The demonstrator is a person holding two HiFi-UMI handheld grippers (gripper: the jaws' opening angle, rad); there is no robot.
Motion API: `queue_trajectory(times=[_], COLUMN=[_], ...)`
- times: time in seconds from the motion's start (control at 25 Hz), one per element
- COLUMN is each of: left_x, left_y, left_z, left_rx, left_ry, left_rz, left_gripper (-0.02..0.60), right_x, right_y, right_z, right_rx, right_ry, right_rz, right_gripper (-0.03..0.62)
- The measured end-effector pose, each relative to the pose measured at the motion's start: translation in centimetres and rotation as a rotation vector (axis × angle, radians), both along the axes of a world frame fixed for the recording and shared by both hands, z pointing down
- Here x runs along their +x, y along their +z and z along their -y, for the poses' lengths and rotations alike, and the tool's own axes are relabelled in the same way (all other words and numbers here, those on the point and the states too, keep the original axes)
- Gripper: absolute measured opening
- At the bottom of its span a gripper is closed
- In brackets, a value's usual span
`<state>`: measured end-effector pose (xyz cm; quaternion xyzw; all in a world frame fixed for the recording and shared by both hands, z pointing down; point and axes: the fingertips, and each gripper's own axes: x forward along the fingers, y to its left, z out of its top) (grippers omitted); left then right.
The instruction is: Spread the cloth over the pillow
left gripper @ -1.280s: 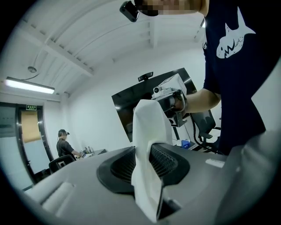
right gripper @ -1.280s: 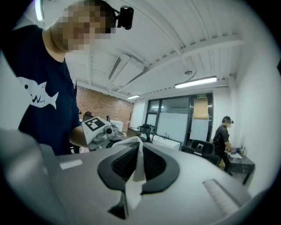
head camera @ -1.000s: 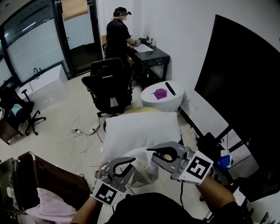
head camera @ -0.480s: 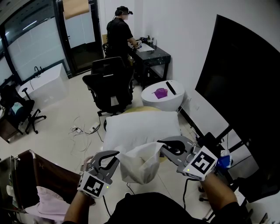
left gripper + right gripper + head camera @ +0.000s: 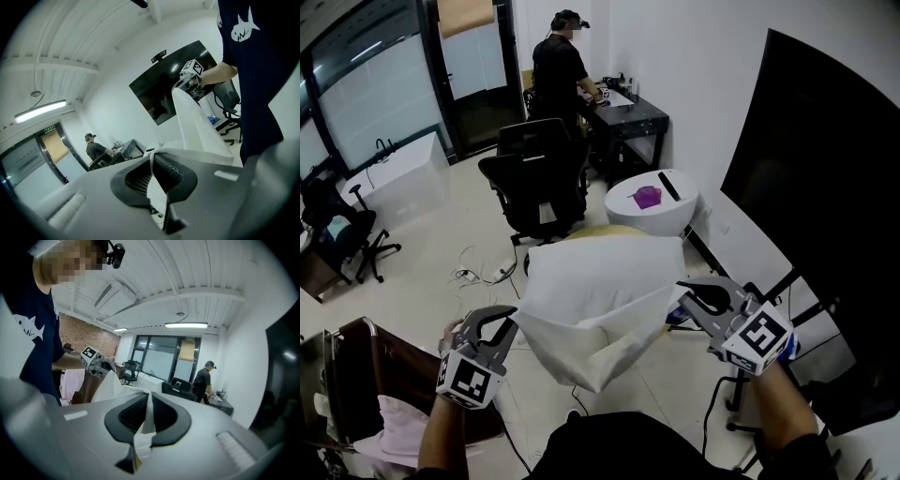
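Note:
A white cloth (image 5: 595, 342) hangs stretched between my two grippers, just in front of the white pillow (image 5: 600, 267), and covers the pillow's near edge. My left gripper (image 5: 514, 317) is shut on the cloth's left corner. My right gripper (image 5: 682, 289) is shut on its right corner. In the left gripper view a strip of cloth (image 5: 157, 194) is pinched in the jaws, and the sheet runs across to the right gripper (image 5: 190, 75). The right gripper view shows cloth (image 5: 146, 420) clamped between the jaws, with the left gripper (image 5: 96, 363) at the far end.
Behind the pillow stand a round white table (image 5: 675, 214) with a purple item (image 5: 646, 197) and a black office chair (image 5: 534, 183). A person (image 5: 561, 66) works at a black desk (image 5: 628, 117). A dark screen (image 5: 825, 187) is at right, a brown chair (image 5: 384, 412) at left, and cables (image 5: 483, 277) lie on the floor.
Both grippers have moved apart, the left one leftward and the right one rightward. The cloth has gone from a bunched bundle to a wide sheet pulled between them.

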<state>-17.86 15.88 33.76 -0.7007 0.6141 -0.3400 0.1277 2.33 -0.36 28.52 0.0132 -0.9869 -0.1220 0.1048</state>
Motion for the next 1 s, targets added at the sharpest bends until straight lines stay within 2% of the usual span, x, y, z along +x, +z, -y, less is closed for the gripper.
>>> queue_trajectory(times=[0.24, 0.48, 0.68, 1.0], left_x=[-3.4, -7.6, -11.7, -14.9], left_y=[-1.3, -2.5, -2.9, -4.8], left_z=[-1.6, -3.5, -5.1, -6.3], left_rx=[-0.008, 0.040, 0.010, 0.012], left_ry=[-0.089, -0.184, -0.295, -0.398], left_rz=[0.016, 0.004, 0.057, 0.119], left_gripper=[0.000, 0.000, 0.000, 0.000], right_x=[2.9, 6.4, 9.6, 13.8], right_y=[-0.6, -1.0, -0.7, -1.9], right_z=[3.3, 7.3, 11.1, 15.6], right_rx=[0.011, 0.015, 0.009, 0.018], right_ry=[0.089, 0.198, 0.300, 0.443], right_rz=[0.001, -0.003, -0.018, 0.002], right_gripper=[0.011, 0.011, 0.011, 0.011])
